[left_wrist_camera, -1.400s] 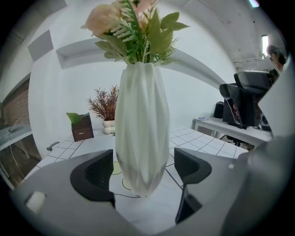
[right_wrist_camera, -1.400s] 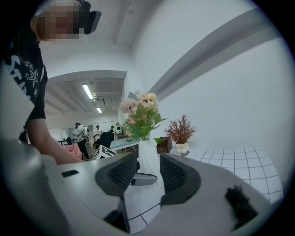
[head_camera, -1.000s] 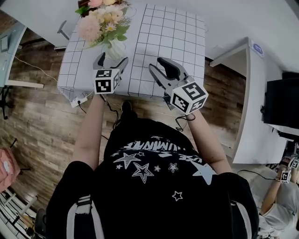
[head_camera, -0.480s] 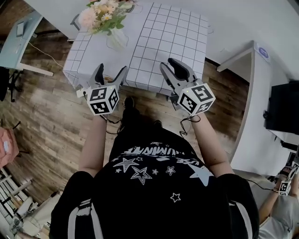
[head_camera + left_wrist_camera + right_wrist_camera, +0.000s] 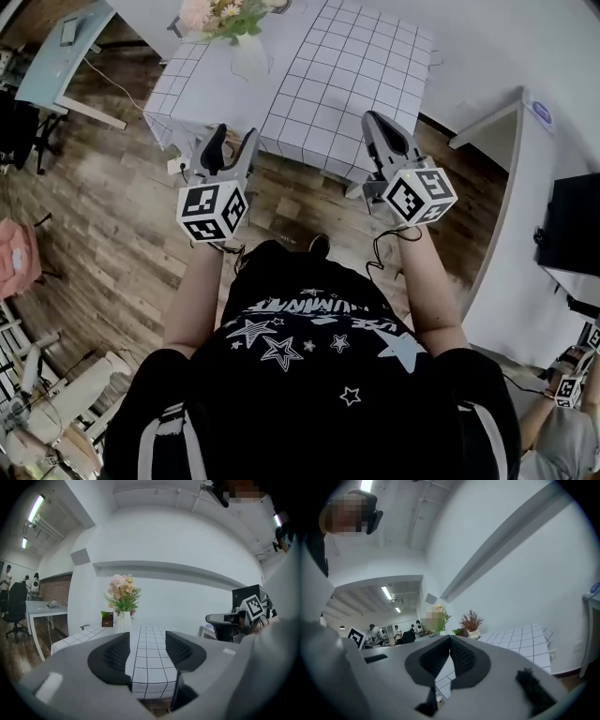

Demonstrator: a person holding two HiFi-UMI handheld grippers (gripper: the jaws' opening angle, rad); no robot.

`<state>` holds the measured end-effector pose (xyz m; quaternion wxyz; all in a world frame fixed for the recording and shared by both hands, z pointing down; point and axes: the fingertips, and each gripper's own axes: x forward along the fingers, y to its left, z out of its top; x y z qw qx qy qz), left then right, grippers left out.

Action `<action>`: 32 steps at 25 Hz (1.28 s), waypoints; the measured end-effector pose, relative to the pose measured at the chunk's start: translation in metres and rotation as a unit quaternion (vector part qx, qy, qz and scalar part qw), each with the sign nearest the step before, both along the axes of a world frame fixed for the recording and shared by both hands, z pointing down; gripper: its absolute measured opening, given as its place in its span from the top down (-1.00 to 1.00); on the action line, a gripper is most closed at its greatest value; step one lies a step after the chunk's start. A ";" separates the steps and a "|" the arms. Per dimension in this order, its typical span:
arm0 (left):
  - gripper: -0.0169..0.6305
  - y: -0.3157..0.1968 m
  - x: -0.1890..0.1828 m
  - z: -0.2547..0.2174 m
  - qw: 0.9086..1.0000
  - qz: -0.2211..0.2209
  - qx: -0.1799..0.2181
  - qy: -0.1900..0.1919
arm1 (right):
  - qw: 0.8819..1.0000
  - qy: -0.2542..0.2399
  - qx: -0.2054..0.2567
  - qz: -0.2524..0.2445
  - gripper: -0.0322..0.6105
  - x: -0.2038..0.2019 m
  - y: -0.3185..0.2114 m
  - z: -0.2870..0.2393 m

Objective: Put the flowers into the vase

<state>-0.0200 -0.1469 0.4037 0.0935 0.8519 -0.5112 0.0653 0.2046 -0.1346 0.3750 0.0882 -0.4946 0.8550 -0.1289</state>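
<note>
The pink and cream flowers (image 5: 220, 14) stand in a white vase (image 5: 251, 58) at the far left of the grid-cloth table (image 5: 347, 84). Both grippers hang over the wood floor, short of the table's near edge and well apart from the vase. My left gripper (image 5: 232, 148) has its jaws closing with nothing between them. In the left gripper view the flowers (image 5: 123, 592) and vase (image 5: 124, 620) show far beyond that gripper (image 5: 147, 651). My right gripper (image 5: 380, 124) is shut and empty; its pads meet in the right gripper view (image 5: 450, 641).
A pale desk (image 5: 56, 56) stands at the upper left, a white cabinet (image 5: 506, 187) and a black screen (image 5: 567, 225) at the right. Another person (image 5: 562, 394) is at the bottom right. A small dark pot (image 5: 107, 618) and a reddish plant (image 5: 471, 620) share the table.
Both grippers have drawn back from the table to over the floor. The right jaws went from wide open to shut, and the left jaws have narrowed.
</note>
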 end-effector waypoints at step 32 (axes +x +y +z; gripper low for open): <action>0.92 0.223 -0.068 -0.001 0.998 0.035 -0.001 0.056 | 0.997 0.071 -0.006 -0.021 0.87 -0.096 0.207 0.002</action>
